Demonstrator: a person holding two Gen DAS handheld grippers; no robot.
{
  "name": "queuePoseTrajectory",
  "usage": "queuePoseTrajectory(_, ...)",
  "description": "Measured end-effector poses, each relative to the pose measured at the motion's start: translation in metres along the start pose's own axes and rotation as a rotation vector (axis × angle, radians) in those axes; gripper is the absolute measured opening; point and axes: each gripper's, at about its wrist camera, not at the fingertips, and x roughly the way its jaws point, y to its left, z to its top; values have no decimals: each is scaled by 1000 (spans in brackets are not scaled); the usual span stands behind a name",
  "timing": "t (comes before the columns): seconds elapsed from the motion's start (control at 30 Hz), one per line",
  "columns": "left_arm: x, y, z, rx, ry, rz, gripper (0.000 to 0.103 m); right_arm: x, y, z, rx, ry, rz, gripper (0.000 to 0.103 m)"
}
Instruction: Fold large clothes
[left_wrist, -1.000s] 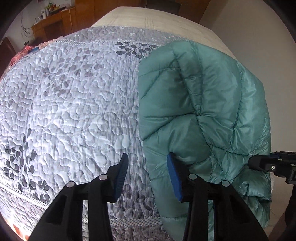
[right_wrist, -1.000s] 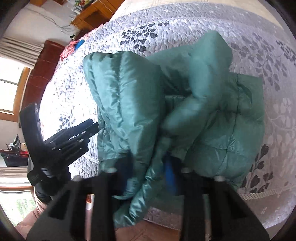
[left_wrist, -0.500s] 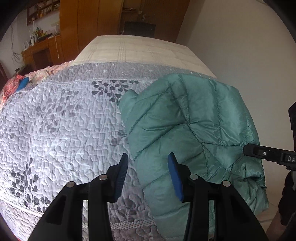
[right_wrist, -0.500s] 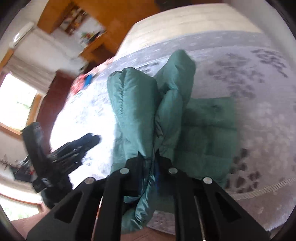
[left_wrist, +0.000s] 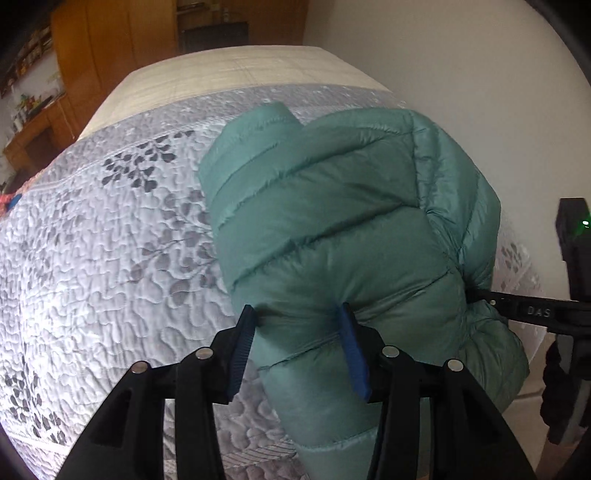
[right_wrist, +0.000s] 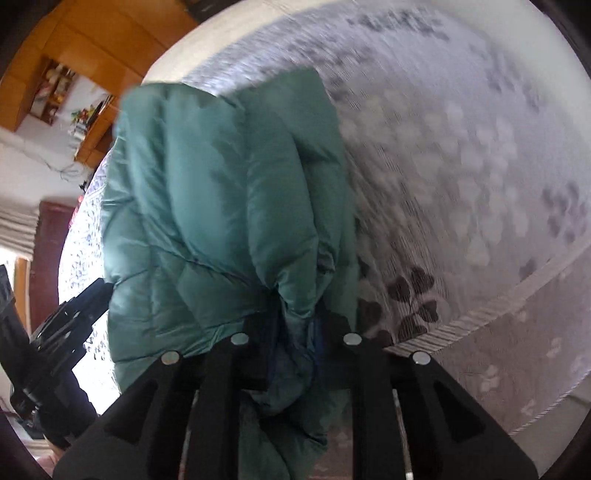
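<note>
Left wrist view shows the green down jacket (left_wrist: 351, 229) bunched into a thick roll near the edge of the bed, resting on the grey leaf-print quilt (left_wrist: 110, 240), with the left gripper (left_wrist: 299, 350) straddling a puffy fold — its blue pads sit on either side of the padding at about a middling gap and are easing wider, the fabric bulging between them and touching both. The right gripper (right_wrist: 295, 343), seen in its own view, is pinched almost together on a thin gathered edge of the jacket (right_wrist: 221, 206), though its jaws are opening slightly; from the left view its black finger reaches into the jacket's right side. The picture from the right wrist is smeared, so the exact seam it holds cannot be told. To do this step well, I would judge that both hands should carry the bundle well onto the quilt before letting go — part of the jacket hangs over the bed's edge and slippery shell fabric slides easily. Lay it down flat, keep the two grips level, and press trapped air out so the fold stays.
</note>
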Motion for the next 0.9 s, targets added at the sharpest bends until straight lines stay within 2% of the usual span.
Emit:
queuePoseTrajectory(0.1,15,-9,-4,23,-1,6,48,15,-17,3,27,16,60,18)
queuePoseTrajectory(0.2,24,-8,-5,10,11,0,48,11,-23,2,55,31,99,21)
queuePoseTrajectory(0.27,24,-4,-4,-7,19,-16,48,-5,-22,1,56,20,40,39)
queuePoseTrajectory(0.33,23,-2,-3,-15,23,-14,48,-36,-9,-3,-11,-47,-20,38)
queuePoseTrajectory(0.5,5,-3,-3,-27,8,-9,47,-82,53,-19,-217,-109,29,35)
queuePoseTrajectory(0.6,-14,-5,-6,-18,-23,-34,47,-82,84,-36,-322,-53,84,30)
queuePoseTrajectory(0.67,-21,-9,-10,-4,-29,-48,47,-71,91,-47,-365,-13,31,21)
queuePoseTrajectory(0.73,-25,-12,-15,14,-30,-51,47,-59,84,-51,-357,13,-30,21)
queuePoseTrajectory(0.9,-19,-21,-25,37,2,-66,47,-37,57,-59,-274,91,-76,19)
